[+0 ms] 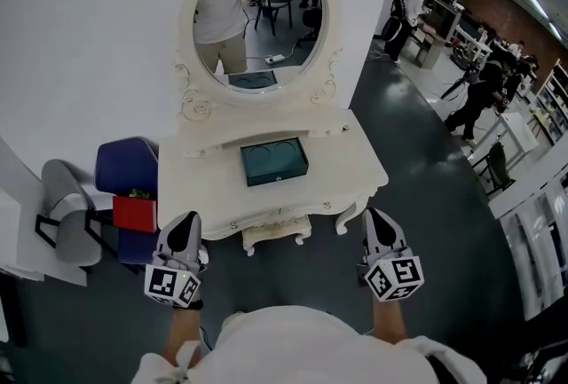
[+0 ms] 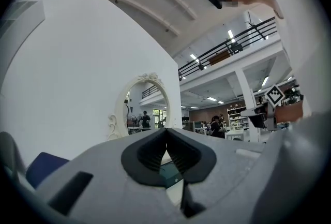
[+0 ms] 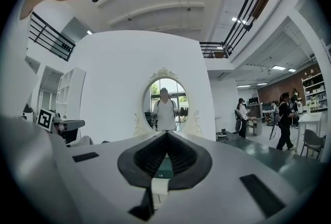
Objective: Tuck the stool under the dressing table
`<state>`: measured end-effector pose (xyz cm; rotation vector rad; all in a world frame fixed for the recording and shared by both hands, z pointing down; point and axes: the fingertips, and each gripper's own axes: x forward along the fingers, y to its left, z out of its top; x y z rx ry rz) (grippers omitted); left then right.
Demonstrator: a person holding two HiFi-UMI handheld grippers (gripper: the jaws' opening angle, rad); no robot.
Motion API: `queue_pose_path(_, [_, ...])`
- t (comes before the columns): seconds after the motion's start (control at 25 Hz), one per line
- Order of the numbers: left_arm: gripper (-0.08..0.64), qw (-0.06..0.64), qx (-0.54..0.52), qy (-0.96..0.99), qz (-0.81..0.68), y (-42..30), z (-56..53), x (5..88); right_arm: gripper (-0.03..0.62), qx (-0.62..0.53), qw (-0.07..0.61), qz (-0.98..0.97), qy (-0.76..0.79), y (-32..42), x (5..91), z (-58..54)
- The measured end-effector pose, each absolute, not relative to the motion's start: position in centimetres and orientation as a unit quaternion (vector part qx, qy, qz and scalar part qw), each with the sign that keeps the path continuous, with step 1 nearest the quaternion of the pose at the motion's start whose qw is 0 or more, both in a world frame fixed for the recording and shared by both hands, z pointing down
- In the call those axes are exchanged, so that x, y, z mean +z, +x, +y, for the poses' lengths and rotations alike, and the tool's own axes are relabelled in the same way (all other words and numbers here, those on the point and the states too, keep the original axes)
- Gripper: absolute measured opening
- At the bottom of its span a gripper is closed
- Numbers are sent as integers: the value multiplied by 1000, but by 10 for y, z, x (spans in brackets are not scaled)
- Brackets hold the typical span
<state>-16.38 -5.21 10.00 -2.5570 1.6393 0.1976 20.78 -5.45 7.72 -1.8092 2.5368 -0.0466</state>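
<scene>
The white dressing table [image 1: 355, 162] stands against the wall with its oval mirror [image 1: 260, 19] and a teal box [image 1: 274, 161] on top. The white stool [image 1: 277, 233] sits under the table's front edge, only its near rim showing. My left gripper [image 1: 184, 226] hovers in front of the table's left corner, jaws shut and empty. My right gripper [image 1: 375, 221] hovers at the right front corner, also shut with nothing in it. In the left gripper view the shut jaws [image 2: 166, 134] point at the mirror [image 2: 147, 106]; in the right gripper view the shut jaws [image 3: 166, 136] face the mirror [image 3: 165, 104].
A blue chair [image 1: 127, 164] with a red box [image 1: 134, 214] stands left of the table, beside a grey chair [image 1: 66, 212]. Dark floor [image 1: 417, 160] runs to the right, with people [image 1: 475, 94] and desks [image 1: 444, 23] at the back right.
</scene>
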Motion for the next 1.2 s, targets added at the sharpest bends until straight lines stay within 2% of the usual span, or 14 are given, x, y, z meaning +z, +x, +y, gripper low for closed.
queue_pose_path(0.52, [17,42,70,-843,531,-147,-55,99,0,-24,16,809,-587,219,87,-50])
queue_pose_path(1.2, [17,39,70,-831,550,-162,-35,98,-2,-19,16,820,-572,201,88,-49])
